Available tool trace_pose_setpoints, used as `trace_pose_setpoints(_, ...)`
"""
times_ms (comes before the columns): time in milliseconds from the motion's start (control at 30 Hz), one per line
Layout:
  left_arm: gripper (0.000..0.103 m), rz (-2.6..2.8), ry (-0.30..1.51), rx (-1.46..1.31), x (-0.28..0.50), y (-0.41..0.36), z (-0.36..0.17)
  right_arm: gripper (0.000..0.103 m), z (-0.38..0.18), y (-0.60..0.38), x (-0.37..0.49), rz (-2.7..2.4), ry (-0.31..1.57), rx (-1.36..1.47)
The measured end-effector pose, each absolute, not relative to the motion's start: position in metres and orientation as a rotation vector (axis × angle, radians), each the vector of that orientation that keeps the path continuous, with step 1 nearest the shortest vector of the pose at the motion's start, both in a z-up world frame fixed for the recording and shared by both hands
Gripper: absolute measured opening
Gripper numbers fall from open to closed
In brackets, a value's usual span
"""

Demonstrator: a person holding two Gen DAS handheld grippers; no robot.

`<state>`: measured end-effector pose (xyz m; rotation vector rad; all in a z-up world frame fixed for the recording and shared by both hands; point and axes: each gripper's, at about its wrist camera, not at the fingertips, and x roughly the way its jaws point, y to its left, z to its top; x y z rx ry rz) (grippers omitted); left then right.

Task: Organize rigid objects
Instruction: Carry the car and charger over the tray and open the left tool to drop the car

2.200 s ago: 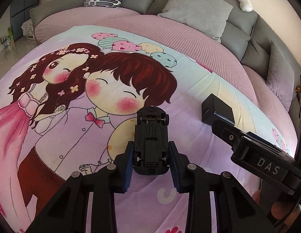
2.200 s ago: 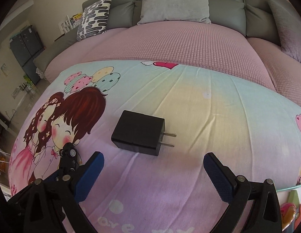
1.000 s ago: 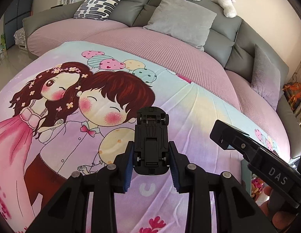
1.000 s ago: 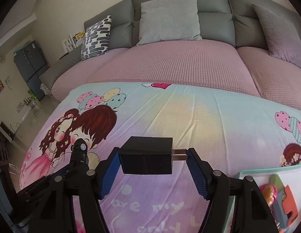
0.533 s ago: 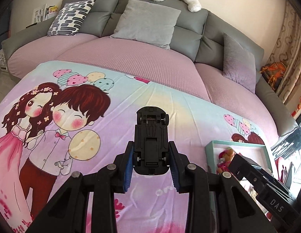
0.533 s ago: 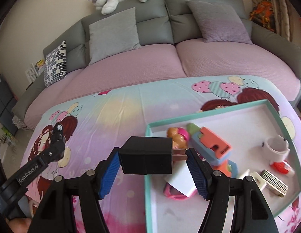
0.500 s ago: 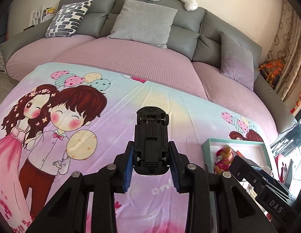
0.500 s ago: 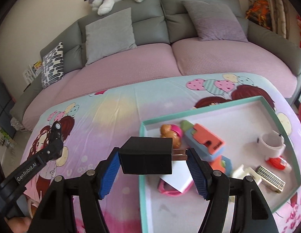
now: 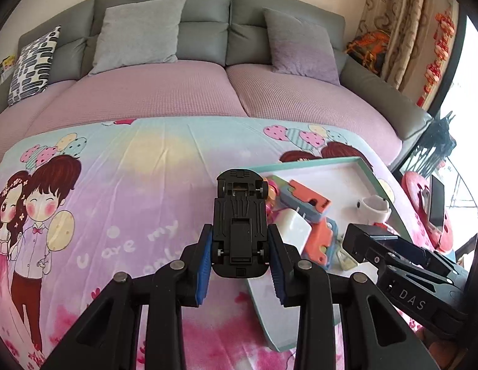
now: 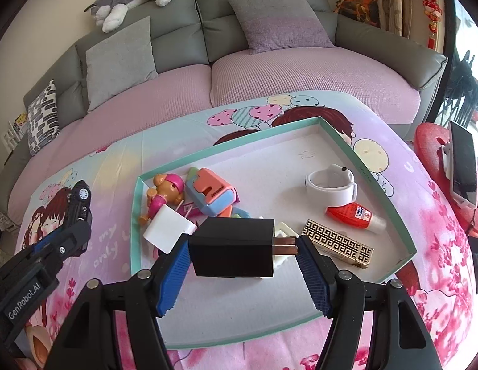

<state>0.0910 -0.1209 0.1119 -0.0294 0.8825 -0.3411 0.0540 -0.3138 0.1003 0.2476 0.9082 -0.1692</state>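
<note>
My left gripper [image 9: 240, 254] is shut on a black toy car [image 9: 240, 222], held underside up above the sheet, just left of the teal-rimmed tray [image 9: 370, 168]. It also shows in the right wrist view [image 10: 80, 200]. My right gripper [image 10: 243, 251] is shut on a black plug adapter [image 10: 232, 251], prongs to the right, held above the front of the tray [image 10: 384, 194]. The tray holds a doll [image 10: 165, 191], an orange and blue toy [image 10: 209, 195], a white block [image 10: 166, 228], a white cup [image 10: 330, 186], a red bottle [image 10: 353, 214] and a gold patterned case [image 10: 337, 243].
The tray lies on a cartoon-print sheet [image 9: 115, 185] over a round pink bed [image 9: 177, 92] with grey cushions behind. A red stool [image 10: 436, 160] with a phone [image 10: 462, 166] stands at the right. My right gripper's body [image 9: 405, 271] shows in the left wrist view.
Both grippers have swung right, over to the tray. The right one, open around the adapter earlier, closed on it and lifted it. The left one kept the car throughout.
</note>
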Motion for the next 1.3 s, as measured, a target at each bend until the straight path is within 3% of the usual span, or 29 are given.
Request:
trace_pose_setpoints(700,0.035,-0.413,1.064,0.109,0.080,-0.173,0.080,0.072,0.087,-0.330,0.043,-0.169,1.031,0.250)
trace_pose_setpoints(1067,0.047,-0.365,1.058,0.079,0.081,-0.158,0.089,0.072,0.077,-0.325,0.046,-0.142,1.068,0.239)
trace_pose_setpoints(1300,0.061,-0.262,1.052,0.008,0.089,-0.134,0.089,0.072,0.059,-0.319,0.051,-0.129,1.128,0.219)
